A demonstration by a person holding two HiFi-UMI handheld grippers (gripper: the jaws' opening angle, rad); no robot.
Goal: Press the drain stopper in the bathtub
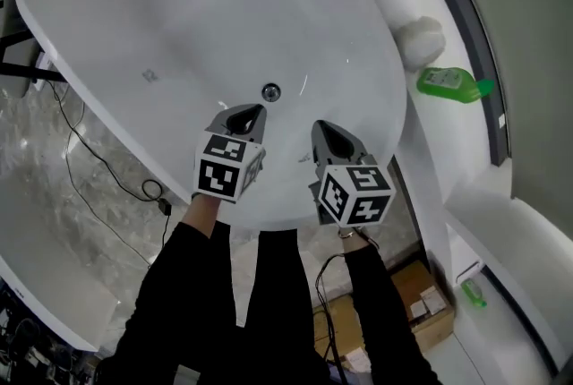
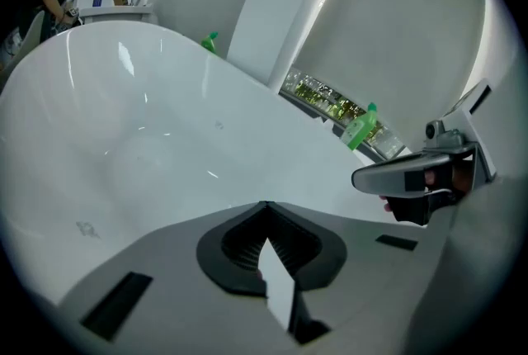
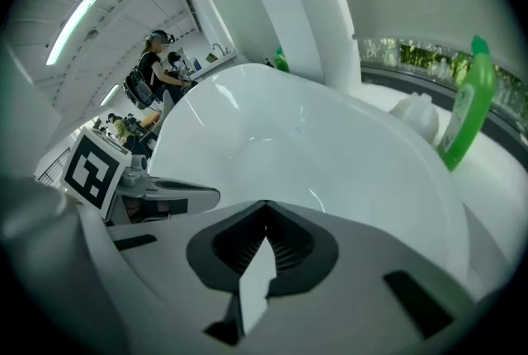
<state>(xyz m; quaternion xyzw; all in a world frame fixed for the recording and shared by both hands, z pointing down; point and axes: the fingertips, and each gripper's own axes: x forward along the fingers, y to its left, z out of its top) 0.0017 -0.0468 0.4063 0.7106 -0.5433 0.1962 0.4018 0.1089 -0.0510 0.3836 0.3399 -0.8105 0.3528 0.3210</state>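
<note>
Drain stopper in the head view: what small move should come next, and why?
Probably ease the left tool forward and down onto the drain stopper. Its jaws are shut and empty, and in the head view its tip sits just short of the stopper on the bathtub floor, nearer than the right tool. Nothing touches the stopper yet.

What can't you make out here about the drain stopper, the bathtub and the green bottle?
Drain stopper: too small in the head view to tell pressed or raised; neither gripper view shows it.
Bathtub: far end cut off by the head view's top edge.
Green bottle: label too small to read in any view.
</note>
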